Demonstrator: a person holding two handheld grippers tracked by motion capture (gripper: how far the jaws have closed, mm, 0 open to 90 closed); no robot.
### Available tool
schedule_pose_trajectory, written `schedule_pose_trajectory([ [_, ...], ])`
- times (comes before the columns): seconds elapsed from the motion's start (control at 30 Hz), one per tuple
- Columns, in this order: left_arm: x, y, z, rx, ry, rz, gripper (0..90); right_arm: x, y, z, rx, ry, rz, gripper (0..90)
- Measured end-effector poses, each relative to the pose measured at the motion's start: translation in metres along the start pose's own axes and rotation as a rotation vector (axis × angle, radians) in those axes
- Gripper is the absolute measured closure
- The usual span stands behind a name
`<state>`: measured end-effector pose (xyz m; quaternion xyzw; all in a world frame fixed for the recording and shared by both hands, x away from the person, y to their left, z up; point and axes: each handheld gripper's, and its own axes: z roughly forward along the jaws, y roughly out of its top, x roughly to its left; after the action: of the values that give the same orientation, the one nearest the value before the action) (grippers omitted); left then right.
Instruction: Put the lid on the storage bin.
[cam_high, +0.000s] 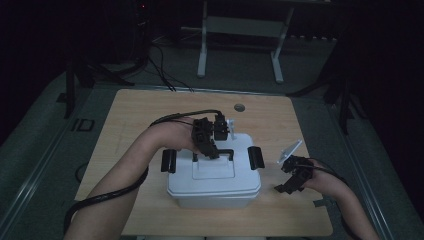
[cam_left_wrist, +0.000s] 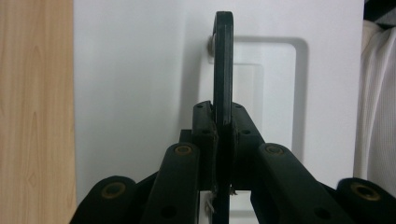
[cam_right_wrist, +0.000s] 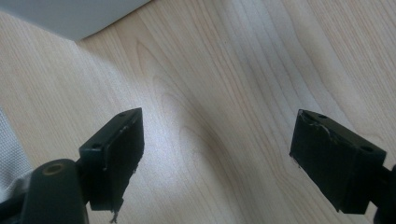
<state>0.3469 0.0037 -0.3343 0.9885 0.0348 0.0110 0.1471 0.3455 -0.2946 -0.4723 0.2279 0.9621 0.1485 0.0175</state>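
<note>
Left gripper clamped on the black carry handle of the white lidded box, which sits mid-table near the person's edge; side latches appear swung out; step judged: lifting by the handle. Right gripper wide, empty, over bare table beside the box; next move likely needs a straight upward pull, grip kept centred.
</note>
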Motion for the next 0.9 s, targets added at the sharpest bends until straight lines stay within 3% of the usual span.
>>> schedule_pose_trajectory([
  [0.57,0.006,0.003,0.024,0.022,-0.035,0.0,83.5,0.002,0.0,0.004,0.008,0.002,-0.004,17.1],
  [0.9,0.008,0.004,0.03,0.035,-0.021,0.005,83.4,0.004,0.003,0.006,0.009,0.01,-0.014,17.1],
])
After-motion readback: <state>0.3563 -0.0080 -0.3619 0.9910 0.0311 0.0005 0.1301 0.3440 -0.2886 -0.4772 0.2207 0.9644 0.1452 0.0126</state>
